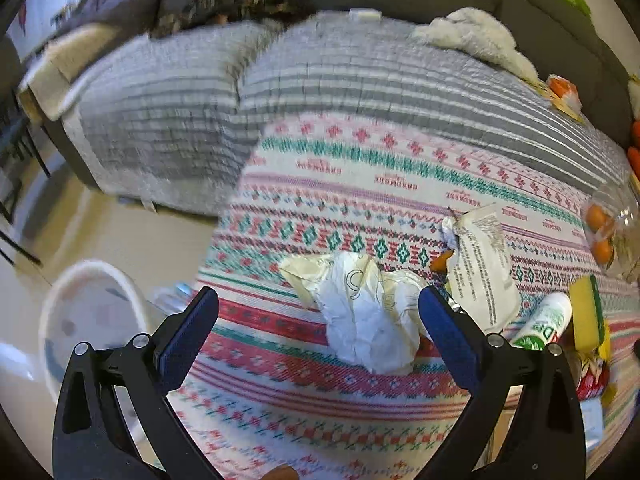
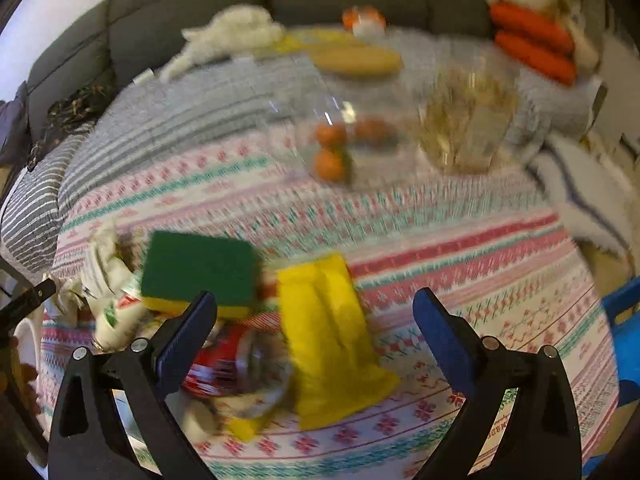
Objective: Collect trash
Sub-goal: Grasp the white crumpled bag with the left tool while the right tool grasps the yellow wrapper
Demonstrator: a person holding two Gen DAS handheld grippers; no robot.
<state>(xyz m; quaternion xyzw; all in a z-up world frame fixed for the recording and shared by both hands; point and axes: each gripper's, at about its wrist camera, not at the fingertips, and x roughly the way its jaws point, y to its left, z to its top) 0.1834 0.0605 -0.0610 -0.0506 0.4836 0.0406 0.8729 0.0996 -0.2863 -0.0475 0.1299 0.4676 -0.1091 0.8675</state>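
In the left wrist view a crumpled white and cream paper wrapper (image 1: 368, 312) lies on the patterned tablecloth (image 1: 320, 184). My left gripper (image 1: 318, 312) is open, its blue pads either side of the wrapper's near end, not touching it. A printed white packet (image 1: 480, 264) and a white-green bottle (image 1: 544, 322) lie to the right. In the right wrist view my right gripper (image 2: 316, 314) is open and empty above a yellow cloth (image 2: 328, 340), a crushed red can (image 2: 224, 360) and a green-yellow sponge (image 2: 200, 268). The view is blurred.
A white bin (image 1: 84, 320) stands on the floor left of the table. A clear box of oranges (image 2: 332, 148), a glass jar (image 2: 468, 120), carrots (image 2: 532, 44) and a banana (image 2: 356, 60) sit at the table's far side. A grey sofa (image 2: 200, 12) is behind.
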